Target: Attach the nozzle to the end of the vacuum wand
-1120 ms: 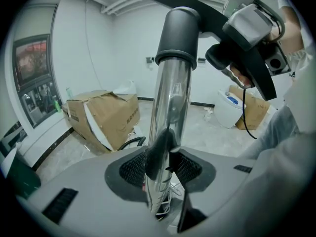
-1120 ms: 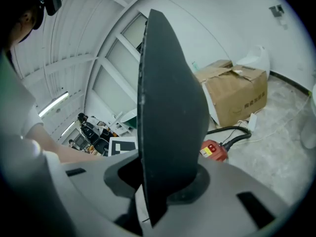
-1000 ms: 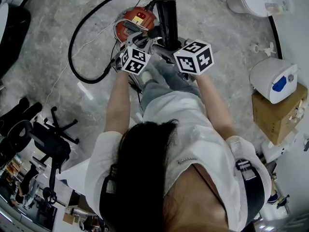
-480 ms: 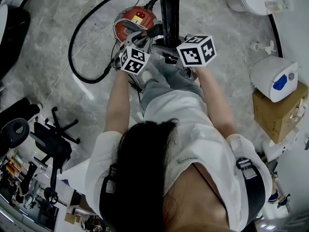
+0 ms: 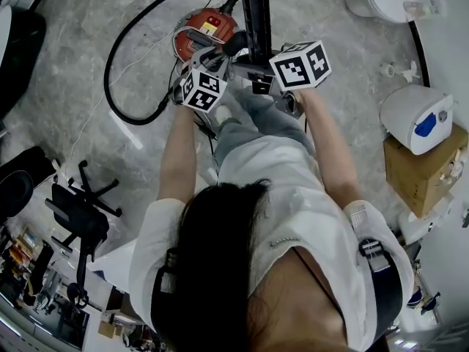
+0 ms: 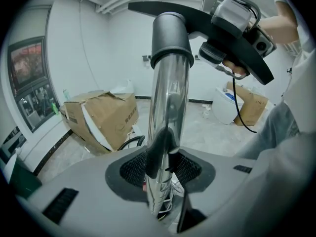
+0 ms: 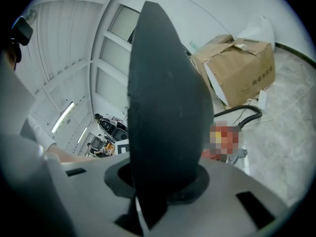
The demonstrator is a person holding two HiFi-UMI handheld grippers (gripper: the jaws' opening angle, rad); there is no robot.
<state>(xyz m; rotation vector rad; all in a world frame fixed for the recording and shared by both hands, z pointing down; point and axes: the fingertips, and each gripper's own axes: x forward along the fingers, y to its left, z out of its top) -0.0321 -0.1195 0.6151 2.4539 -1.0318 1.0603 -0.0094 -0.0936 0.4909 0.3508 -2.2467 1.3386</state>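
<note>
My left gripper (image 6: 160,168) is shut on the chrome vacuum wand (image 6: 166,100), which rises steeply between its jaws to a dark grey collar (image 6: 171,38). The black nozzle (image 6: 148,8) sits across the top of that collar. My right gripper (image 7: 158,186) is shut on the nozzle (image 7: 165,107), whose black body fills most of the right gripper view. In the head view both grippers are close together in front of the person: the left gripper (image 5: 210,70) beside the right gripper (image 5: 265,75), with the nozzle (image 5: 255,13) sticking out beyond them. How far the nozzle sits on the wand is hidden.
A red vacuum canister (image 5: 205,31) lies on the marble floor beyond the grippers, its black hose (image 5: 117,57) looping left. Cardboard boxes (image 5: 421,171) (image 6: 98,120) and a white appliance (image 5: 416,119) stand at the sides. An office chair base (image 5: 80,211) is at the left.
The right gripper has rolled and shifted slightly right, and the nozzle has swung to stand straighter and farther out beyond the grippers. The left gripper and wand have stayed put.
</note>
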